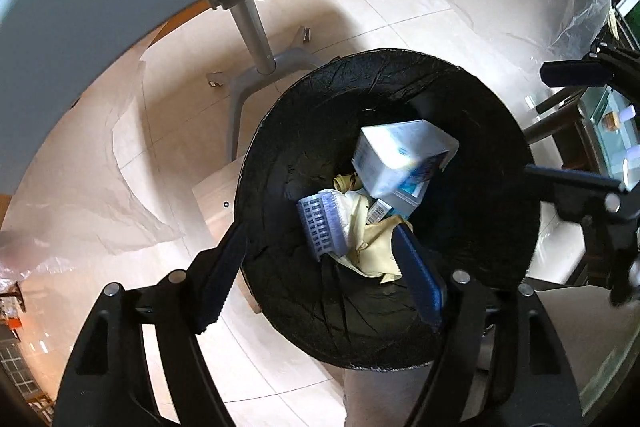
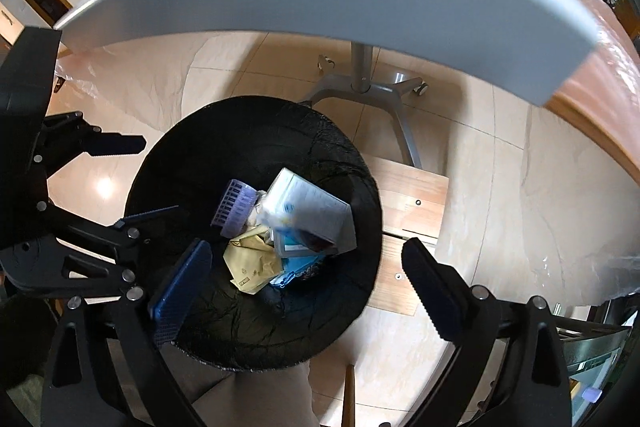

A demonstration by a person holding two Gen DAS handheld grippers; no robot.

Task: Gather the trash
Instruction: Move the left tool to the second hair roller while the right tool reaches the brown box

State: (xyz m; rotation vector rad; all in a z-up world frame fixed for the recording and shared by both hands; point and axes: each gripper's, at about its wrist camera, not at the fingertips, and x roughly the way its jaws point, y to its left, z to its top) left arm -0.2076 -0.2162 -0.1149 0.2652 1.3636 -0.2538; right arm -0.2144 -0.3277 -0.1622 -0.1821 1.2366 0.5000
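A barcode label (image 1: 376,213) shows among binned trash; other print unreadable.

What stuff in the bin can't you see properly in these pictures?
- White box: blurred in both views, so its print is unreadable.
- Yellow paper: partly hidden in the left view by a finger of the left gripper and by the comb-like blue piece.
- Bin bottom: covered by trash in both views.
- Blue pack: mostly under the box, right view.
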